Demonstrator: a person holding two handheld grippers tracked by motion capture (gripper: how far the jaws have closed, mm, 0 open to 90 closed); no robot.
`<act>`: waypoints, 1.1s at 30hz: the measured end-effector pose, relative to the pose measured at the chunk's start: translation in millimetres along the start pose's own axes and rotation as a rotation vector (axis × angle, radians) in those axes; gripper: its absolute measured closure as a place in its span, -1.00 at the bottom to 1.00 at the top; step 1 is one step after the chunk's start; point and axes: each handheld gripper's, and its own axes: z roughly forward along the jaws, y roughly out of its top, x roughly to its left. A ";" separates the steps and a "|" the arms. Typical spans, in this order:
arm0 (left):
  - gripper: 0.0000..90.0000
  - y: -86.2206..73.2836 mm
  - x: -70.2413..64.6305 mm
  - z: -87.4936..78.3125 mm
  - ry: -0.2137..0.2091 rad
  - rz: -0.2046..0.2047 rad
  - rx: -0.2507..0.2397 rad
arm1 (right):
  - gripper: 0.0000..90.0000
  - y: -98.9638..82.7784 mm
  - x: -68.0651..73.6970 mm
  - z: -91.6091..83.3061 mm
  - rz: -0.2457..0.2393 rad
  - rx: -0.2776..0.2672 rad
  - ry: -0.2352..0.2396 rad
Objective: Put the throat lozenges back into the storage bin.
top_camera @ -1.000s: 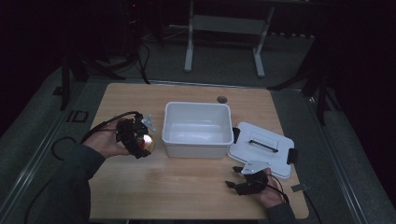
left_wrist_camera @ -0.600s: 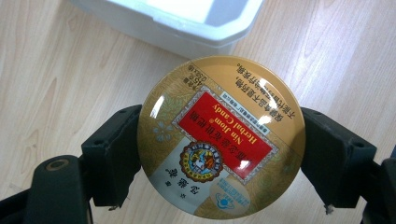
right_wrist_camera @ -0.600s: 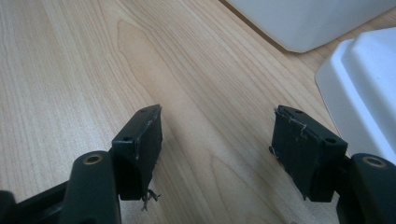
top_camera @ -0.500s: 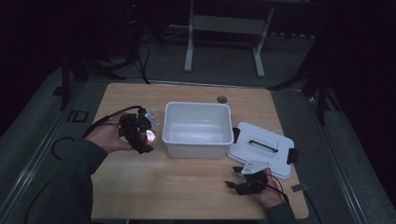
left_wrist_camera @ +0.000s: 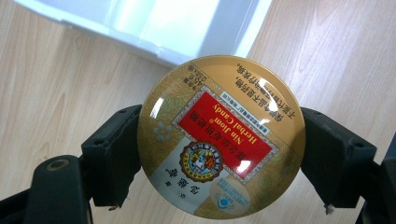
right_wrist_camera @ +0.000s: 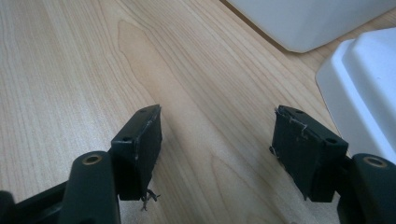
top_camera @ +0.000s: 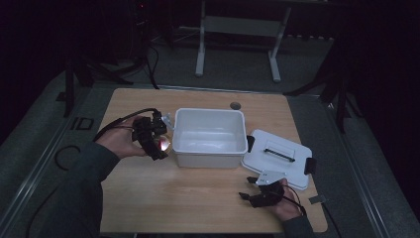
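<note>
The white bin (top_camera: 210,136) stands open near the middle of the surface (top_camera: 163,198), a little toward the far edge; I can make out nothing inside it in the high view; its white lid (top_camera: 277,157) with a dark handle lies flat just beside it toward the right edge. The left tongs (top_camera: 154,138) pinch a round golden candy tin (left_wrist_camera: 222,137) by its rim, one jaw on each side, label with a red band facing the camera; the tin hangs above the wood just beside the bin's left wall, near its front corner. The right tongs (right_wrist_camera: 217,149) rest low by the near edge in front of the lid, jaws spread with bare wood between them. Compared with half a second ago, the left tongs and tin have come closer to the bin's wall; the right tongs have stayed put.
</note>
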 end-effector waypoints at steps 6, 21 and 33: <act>-0.55 9.3 1.4 -1.3 0.009 0.014 -0.003 | -0.28 0.0 0.1 0.0 -0.001 0.000 0.001; -0.55 29.9 6.9 2.7 0.004 0.014 -0.008 | -0.28 0.0 0.0 0.0 -0.001 0.000 0.002; -0.55 41.7 8.8 5.9 0.014 0.012 -0.027 | -0.29 0.0 0.0 0.0 -0.002 0.000 0.002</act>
